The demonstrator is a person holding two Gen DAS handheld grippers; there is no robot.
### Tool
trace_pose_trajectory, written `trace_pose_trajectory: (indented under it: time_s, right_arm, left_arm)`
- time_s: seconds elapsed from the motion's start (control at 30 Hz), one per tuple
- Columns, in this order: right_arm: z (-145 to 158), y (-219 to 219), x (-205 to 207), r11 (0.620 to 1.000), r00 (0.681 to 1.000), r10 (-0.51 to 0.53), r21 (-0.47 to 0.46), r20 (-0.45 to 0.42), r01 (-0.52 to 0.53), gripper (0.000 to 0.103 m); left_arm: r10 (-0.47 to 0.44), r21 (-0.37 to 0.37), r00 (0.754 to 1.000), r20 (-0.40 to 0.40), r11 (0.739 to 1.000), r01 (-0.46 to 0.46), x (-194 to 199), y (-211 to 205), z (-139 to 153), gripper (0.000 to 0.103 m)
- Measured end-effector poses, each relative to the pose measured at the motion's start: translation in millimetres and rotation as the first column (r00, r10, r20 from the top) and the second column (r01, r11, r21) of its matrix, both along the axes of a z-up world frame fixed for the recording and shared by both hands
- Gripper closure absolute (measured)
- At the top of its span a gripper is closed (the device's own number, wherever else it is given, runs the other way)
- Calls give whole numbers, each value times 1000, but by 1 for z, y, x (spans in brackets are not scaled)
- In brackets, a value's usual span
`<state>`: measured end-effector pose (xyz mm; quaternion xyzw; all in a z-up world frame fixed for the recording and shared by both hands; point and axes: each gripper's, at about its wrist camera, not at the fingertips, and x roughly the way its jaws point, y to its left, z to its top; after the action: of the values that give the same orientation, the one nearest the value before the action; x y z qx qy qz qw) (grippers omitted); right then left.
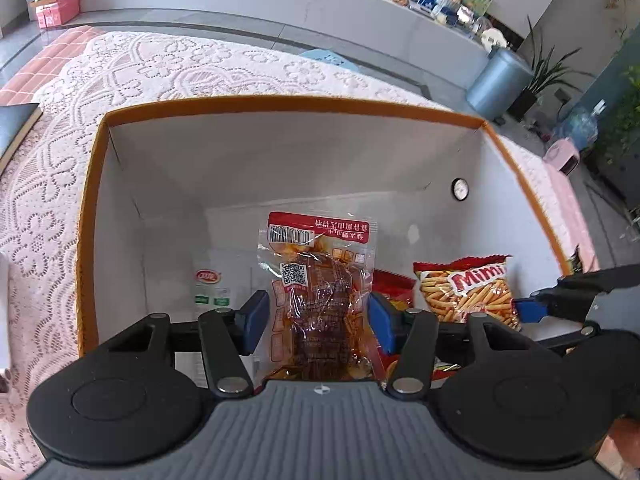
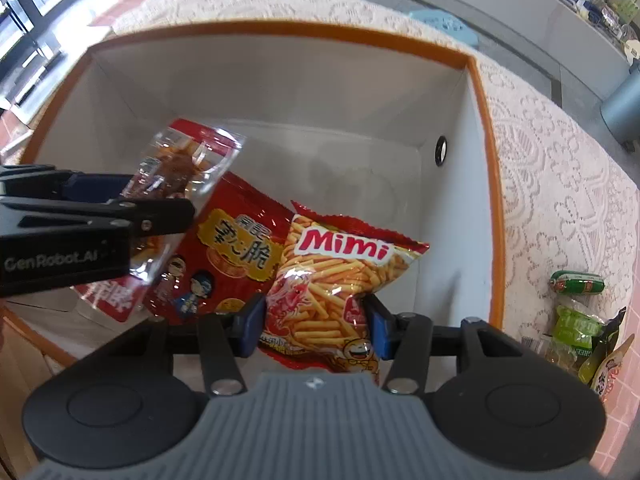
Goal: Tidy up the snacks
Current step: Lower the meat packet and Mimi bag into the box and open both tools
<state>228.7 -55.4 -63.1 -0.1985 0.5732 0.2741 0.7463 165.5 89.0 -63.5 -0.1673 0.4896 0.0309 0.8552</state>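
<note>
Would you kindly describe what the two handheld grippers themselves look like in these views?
Both match: a ribbed grey body, two round black discs at the sides, black linkage bars with silver pivot pins, and blue pads on the fingers. The left gripper seen from the right wrist view shows white "GenRobot_AI" lettering on its black side. The right gripper shows no cables or sleeves.

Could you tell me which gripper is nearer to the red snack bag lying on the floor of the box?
Left. The left gripper, holding a clear packet, hangs directly over the red snack bag; the right gripper, gripping the Mimi bag, sits beside it.
</note>
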Motion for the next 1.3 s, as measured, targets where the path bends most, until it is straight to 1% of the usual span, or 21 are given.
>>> trace_pose_trajectory:
  time_s: [0.33, 0.47, 0.57, 0.6, 0.63, 0.67, 0.7, 0.8, 0.87, 0.93, 1.03, 1.17, 1.3]
  right_arm:
    - [-15, 12, 7, 998, 999, 10, -60, -44, -12, 51]
    - [-18, 20, 17, 998, 999, -8, -69, -49, 5, 51]
    - [-17, 22, 18, 998, 999, -9, -69, -42, 6, 48]
    - [-16, 20, 14, 998, 999, -11, -70, -38, 8, 47]
    - [-19, 19, 13, 997, 999, -14, -71, -38, 12, 43]
    - [-18, 18, 12, 997, 999, -19, -69, -36, 16, 37]
    - [-18, 18, 11, 998, 999, -21, -66, -31, 19, 37]
    - [-11, 17, 6, 999, 1000, -23, -48, -17, 22, 34]
    - [-4, 16, 2, 999, 1000, -19, -29, -2, 19, 27]
    - [3, 15, -3, 1000, 1000, -16, -11, 14, 16, 26]
    - [20, 12, -13, 1000, 998, -23, 17, 54, 22, 26]
    - [44, -5, -32, 995, 985, -75, 78, 156, 63, 26]
    - [62, -30, -54, 982, 955, -155, 147, 254, 120, 26]
  left_arm:
    - [-27, 26, 998, -49, 999, 28, 1, -3, -7, 40]
    - [-16, 36, 998, -59, 999, 18, -2, -2, -8, 35]
    - [-2, 43, 998, -58, 999, 4, -3, 0, -7, 36]
    - [2, 42, 998, -62, 999, 1, -3, 1, -7, 35]
    - [5, 38, 998, -65, 999, -3, -3, 2, -7, 34]
    - [8, 32, 998, -67, 999, -6, -4, 3, -7, 31]
    - [12, 31, 998, -67, 999, -10, -5, 3, -5, 28]
    - [17, 42, 999, -51, 999, -15, -10, 2, 0, 25]
    - [25, 53, 999, -33, 998, -23, -13, 1, 6, 24]
    - [29, 71, 1000, -11, 997, -28, -18, -1, 13, 24]
    - [14, 99, 998, 54, 995, -19, -29, -8, 28, 22]
    - [-13, 144, 992, 126, 990, -5, -44, -21, 45, 22]
    - [-39, 168, 981, 192, 986, 6, -57, -36, 60, 21]
